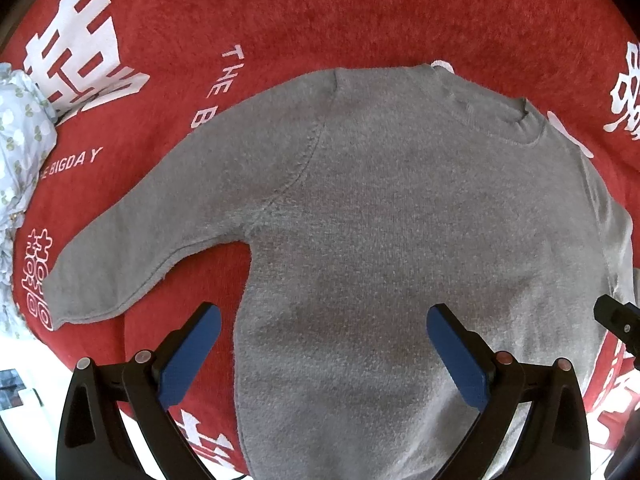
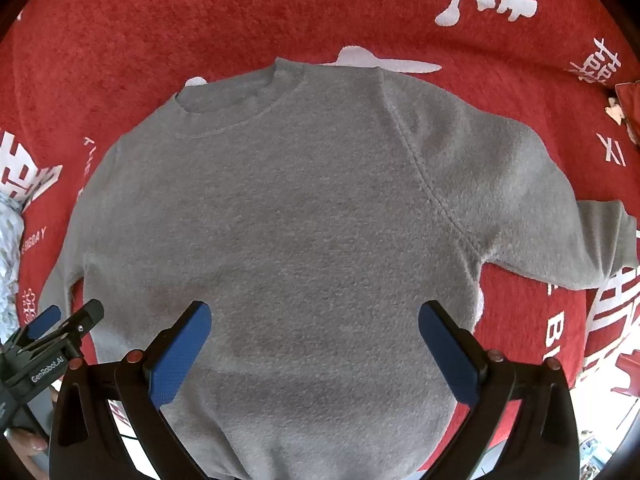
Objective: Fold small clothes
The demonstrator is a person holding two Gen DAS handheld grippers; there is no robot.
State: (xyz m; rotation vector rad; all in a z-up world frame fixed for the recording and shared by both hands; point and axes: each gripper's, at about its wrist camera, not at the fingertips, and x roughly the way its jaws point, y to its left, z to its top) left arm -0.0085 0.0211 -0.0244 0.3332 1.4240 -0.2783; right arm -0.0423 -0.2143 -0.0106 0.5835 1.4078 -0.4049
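A small grey sweater (image 1: 392,216) lies flat, collar away from me, on a red blanket (image 1: 320,12) with white lettering. Its left sleeve (image 1: 132,248) stretches out to the left in the left wrist view. In the right wrist view the sweater (image 2: 288,216) fills the middle, and its right sleeve (image 2: 560,216) bends out to the right. My left gripper (image 1: 324,314) hovers open above the sweater's lower left side, blue pads wide apart, holding nothing. My right gripper (image 2: 314,312) hovers open above the lower body, also holding nothing. The left gripper (image 2: 60,320) shows at the far left of the right wrist view.
A light blue floral cloth (image 1: 20,152) is bunched at the blanket's left edge. The right gripper's black tip (image 1: 616,320) pokes in at the right of the left wrist view. A hand (image 2: 28,446) shows at the lower left. The blanket (image 2: 120,20) runs on beyond the collar.
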